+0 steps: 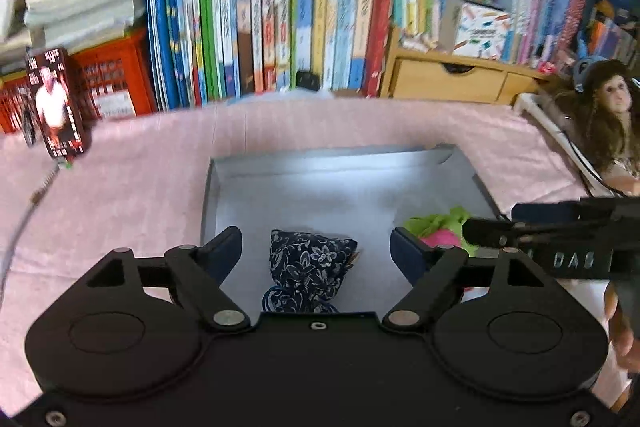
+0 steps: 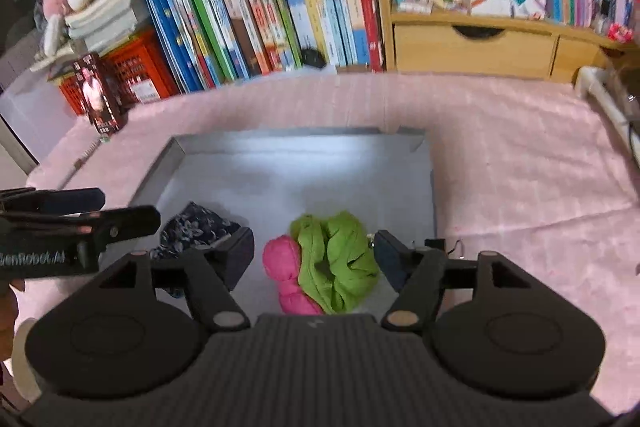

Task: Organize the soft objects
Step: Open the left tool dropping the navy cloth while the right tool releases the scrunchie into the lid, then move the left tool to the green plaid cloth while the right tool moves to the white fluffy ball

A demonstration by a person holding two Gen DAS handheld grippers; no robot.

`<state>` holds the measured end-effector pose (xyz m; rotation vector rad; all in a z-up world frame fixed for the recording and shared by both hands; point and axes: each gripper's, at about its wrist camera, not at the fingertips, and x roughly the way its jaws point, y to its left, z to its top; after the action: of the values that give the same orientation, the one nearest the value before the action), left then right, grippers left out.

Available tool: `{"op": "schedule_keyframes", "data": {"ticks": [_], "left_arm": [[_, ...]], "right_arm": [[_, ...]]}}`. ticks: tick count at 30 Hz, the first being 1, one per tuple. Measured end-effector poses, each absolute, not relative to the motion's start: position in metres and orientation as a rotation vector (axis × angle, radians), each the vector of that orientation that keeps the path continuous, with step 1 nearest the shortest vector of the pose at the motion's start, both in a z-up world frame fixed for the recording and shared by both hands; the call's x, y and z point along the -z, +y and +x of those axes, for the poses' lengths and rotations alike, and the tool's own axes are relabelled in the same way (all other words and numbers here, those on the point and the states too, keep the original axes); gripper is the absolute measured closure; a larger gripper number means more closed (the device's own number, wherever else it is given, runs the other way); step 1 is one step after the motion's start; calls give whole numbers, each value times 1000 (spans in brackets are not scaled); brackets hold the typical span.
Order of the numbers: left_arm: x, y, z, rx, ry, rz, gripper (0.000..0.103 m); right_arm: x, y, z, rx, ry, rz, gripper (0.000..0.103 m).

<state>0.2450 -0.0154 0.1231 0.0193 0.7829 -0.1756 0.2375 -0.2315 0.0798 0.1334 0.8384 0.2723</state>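
lying in the near left part of the grey tray (image 2: 280,143), the dark floral pouch (image 1: 310,263) sits between and just beyond the spread jaws of the left gripper (image 1: 316,251), untouched, its long axis running toward the camera. to its right the pink and green cloth bundle (image 2: 324,263) lies likewise between the spread jaws of the right gripper (image 2: 316,255), clear of both pads. each hand looks nearest its own item, so either could close straight ahead.
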Motion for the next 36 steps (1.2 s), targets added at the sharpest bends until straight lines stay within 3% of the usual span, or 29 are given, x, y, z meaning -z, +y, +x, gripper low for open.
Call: {"op": "schedule_keyframes", "data": {"ticks": [13,36], "left_arm": [[-139,-18,123,315,577,34,15],[-82,-1,9,333,437,46,6]], "right_arm": [[-109,-257,141,-239,582,71,17],[-55,-251,41,-188,396,-44,12]]}}
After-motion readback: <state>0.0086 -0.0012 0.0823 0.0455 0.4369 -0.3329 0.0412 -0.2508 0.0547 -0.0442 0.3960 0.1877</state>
